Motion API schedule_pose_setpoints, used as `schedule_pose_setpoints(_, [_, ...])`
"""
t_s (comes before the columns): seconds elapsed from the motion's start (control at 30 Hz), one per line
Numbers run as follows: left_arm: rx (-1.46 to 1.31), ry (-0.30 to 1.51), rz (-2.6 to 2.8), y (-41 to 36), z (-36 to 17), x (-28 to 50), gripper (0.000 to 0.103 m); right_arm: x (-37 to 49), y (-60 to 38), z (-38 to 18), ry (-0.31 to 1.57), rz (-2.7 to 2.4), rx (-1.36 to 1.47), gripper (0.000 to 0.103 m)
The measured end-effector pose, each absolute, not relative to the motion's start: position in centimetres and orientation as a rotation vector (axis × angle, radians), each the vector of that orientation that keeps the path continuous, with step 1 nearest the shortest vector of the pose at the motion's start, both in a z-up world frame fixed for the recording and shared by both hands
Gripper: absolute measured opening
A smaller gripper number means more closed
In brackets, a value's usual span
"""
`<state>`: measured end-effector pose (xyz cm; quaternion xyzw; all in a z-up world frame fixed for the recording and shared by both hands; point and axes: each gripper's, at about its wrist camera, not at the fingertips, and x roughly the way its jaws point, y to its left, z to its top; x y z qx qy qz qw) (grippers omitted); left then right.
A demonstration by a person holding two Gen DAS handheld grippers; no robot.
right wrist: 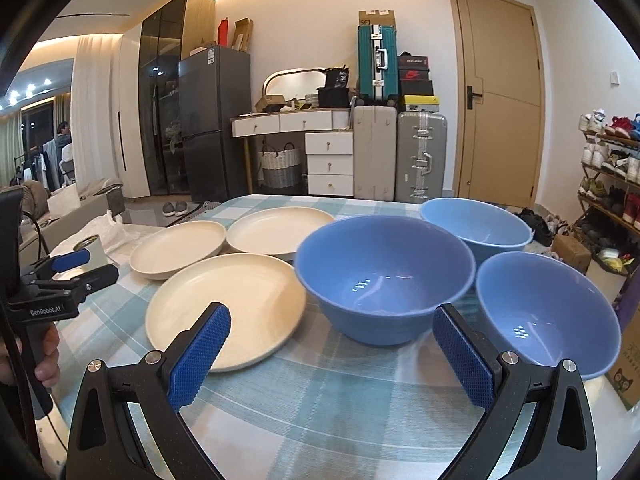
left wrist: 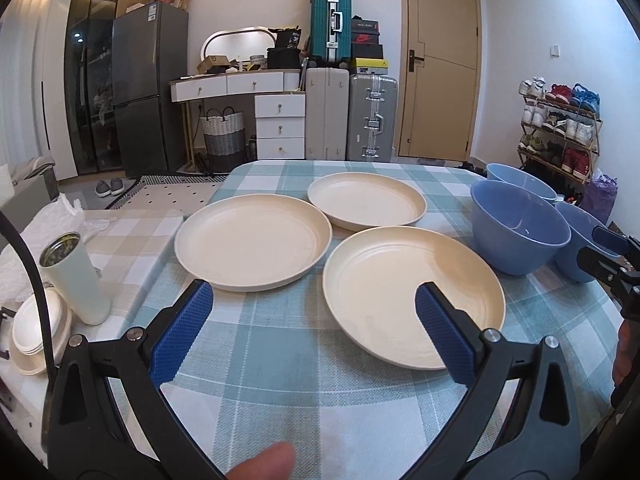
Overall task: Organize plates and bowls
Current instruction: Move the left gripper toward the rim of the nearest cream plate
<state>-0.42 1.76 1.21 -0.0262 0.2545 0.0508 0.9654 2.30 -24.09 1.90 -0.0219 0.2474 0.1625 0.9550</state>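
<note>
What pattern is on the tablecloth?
The tablecloth is teal-and-white plaid, clearest in the left wrist view.

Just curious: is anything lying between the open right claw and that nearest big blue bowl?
No. In the right wrist view only bare checked tablecloth lies between the right gripper and the blue bowl.

Looking low and close across the table [left wrist: 280, 360] from behind each claw, toward the door [right wrist: 500, 100]; plates [left wrist: 412, 292] and bowls [right wrist: 386, 276] shared.
</note>
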Motion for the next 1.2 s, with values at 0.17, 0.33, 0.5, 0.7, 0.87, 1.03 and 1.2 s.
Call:
schedule_pose_setpoints(0.17, [-0.078, 0.54, 0.133, 3.2, 2.3, -0.5, 0.101, 3.3, -21.8, 2.9, 0.533, 0.367, -0.06, 0.103])
schedule_pose_setpoints(0.33, [-0.099, 0.562, 0.154, 5.1, 3.4, 0.0, 0.101, 4.8, -19.1, 3.9, 0.563, 0.39, -0.082, 0.103])
schedule_pose_setpoints(0.5, [-0.099, 0.589, 0.172, 6.5, 4.3, 0.6, 0.101, 5.9, -16.8, 4.4, 0.593, 0.42, -0.091, 0.103])
schedule_pose_setpoints(0.7, [-0.115, 0.627, 0.172, 8.2, 4.9, 2.3, 0.101, 7.6, -14.9, 5.2, 0.624, 0.432, -0.085, 0.103])
schedule_pose_setpoints(0.87, [-0.133, 0.646, 0.182, 9.5, 4.8, 3.6, 0.101, 9.0, -12.7, 5.5, 0.648, 0.432, -0.077, 0.103])
schedule_pose_setpoints(1.03, [-0.156, 0.676, 0.215, 11.6, 4.3, 5.0, 0.101, 11.0, -10.8, 5.5, 0.685, 0.444, -0.078, 0.103])
schedule_pose_setpoints(1.2, [-0.183, 0.704, 0.234, 13.4, 3.6, 6.8, 0.1, 12.8, -8.9, 5.0, 0.724, 0.466, -0.076, 0.103])
